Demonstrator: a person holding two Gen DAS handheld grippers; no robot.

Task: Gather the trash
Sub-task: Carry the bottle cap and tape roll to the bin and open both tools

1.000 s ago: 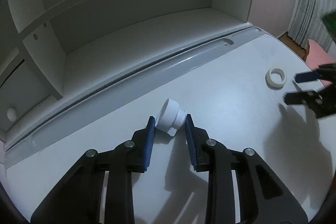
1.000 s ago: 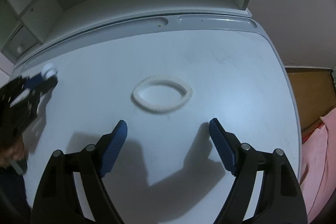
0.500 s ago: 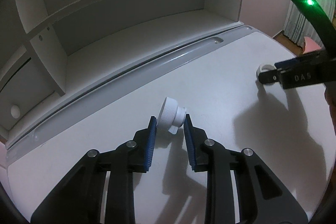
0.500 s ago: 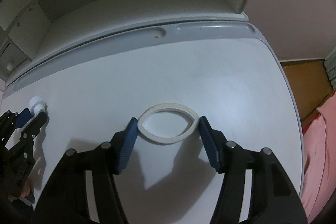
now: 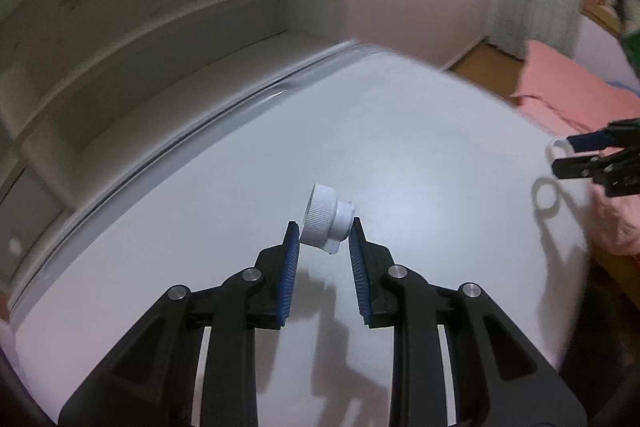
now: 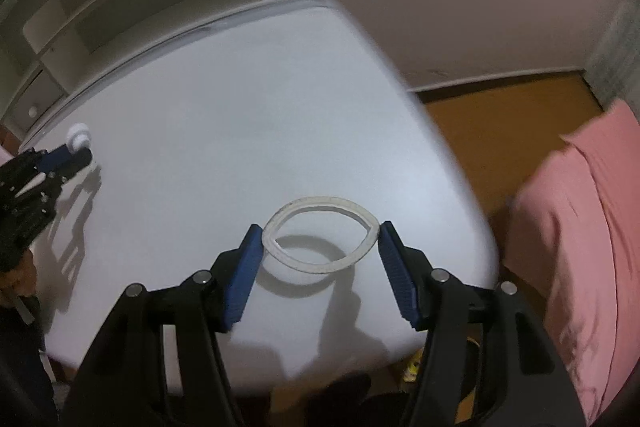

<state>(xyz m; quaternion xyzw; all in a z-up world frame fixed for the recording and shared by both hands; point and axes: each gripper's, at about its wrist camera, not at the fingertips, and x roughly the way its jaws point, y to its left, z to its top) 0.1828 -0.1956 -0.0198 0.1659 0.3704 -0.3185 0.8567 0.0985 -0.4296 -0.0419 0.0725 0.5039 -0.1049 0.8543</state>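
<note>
We hold the left tool (image 5: 323, 235) clamped on a white bottle cap piece (image 5: 326, 222), lifted above the middle of the white desk (image 5: 420, 155). We hold the right tool (image 6: 320, 241) clamped on a white ring (image 6: 320, 239), squeezed oval, raised near the desk's right edge. No containers are visible.

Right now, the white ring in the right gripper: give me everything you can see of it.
The white ring is a thin, flat band, matte off-white, looking like flexible foam or rubber. The right gripper pinches it at its two sides with the blue pads, squeezing it from round into an eye shape. It hangs lifted above the white tabletop, near the edge, roughly level, casting a ring shadow below. Only the pads touch it. The left wrist view shows it edge-on at the far right.
</note>
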